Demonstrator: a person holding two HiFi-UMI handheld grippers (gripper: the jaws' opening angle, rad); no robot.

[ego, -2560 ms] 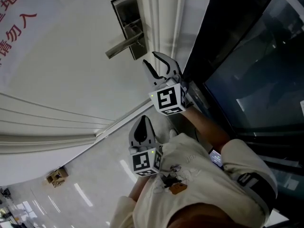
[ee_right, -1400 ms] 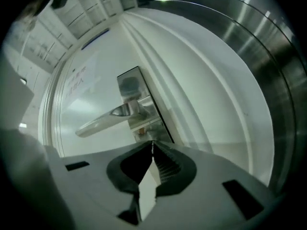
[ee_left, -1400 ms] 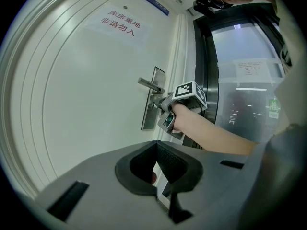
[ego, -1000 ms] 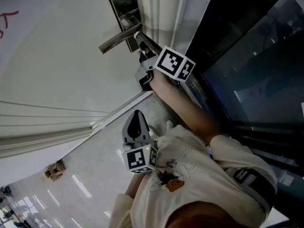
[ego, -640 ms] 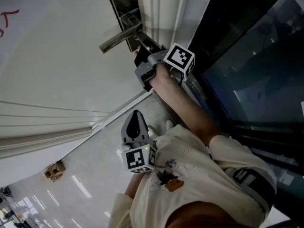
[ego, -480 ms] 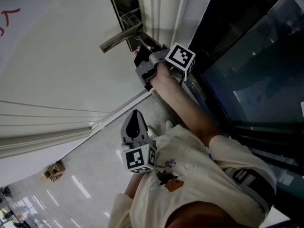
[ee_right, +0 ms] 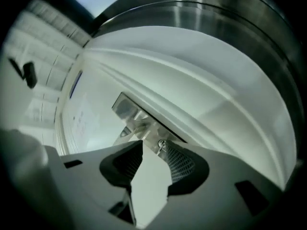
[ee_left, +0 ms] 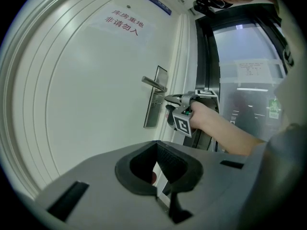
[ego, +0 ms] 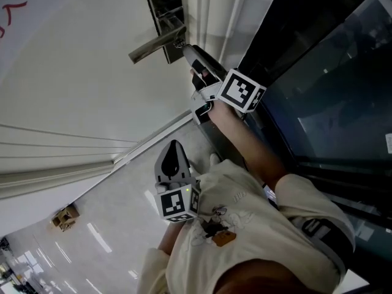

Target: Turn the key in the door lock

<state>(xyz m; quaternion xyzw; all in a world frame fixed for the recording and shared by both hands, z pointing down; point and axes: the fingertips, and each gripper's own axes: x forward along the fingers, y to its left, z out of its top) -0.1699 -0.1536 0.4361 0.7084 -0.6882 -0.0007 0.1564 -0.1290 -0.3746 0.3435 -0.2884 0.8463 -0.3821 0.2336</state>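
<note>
The steel lock plate with its lever handle sits on the white door at the top of the head view. A small key sticks out of the plate below the lever. My right gripper points at the key, and its jaws are opening; the key stands just past the tips, touched by neither pad. From the head view this gripper reaches up to the plate. My left gripper hangs lower, away from the door, shut on nothing. It sees the right gripper at the plate.
A white door frame runs beside the lock, with a dark glass panel to its right. Red lettering marks the door at upper left. A small box lies on the glossy floor at lower left.
The right gripper, earlier shut at the key and rolled over, has opened its jaws and drawn back a little from the lock. The left gripper has stayed put.
</note>
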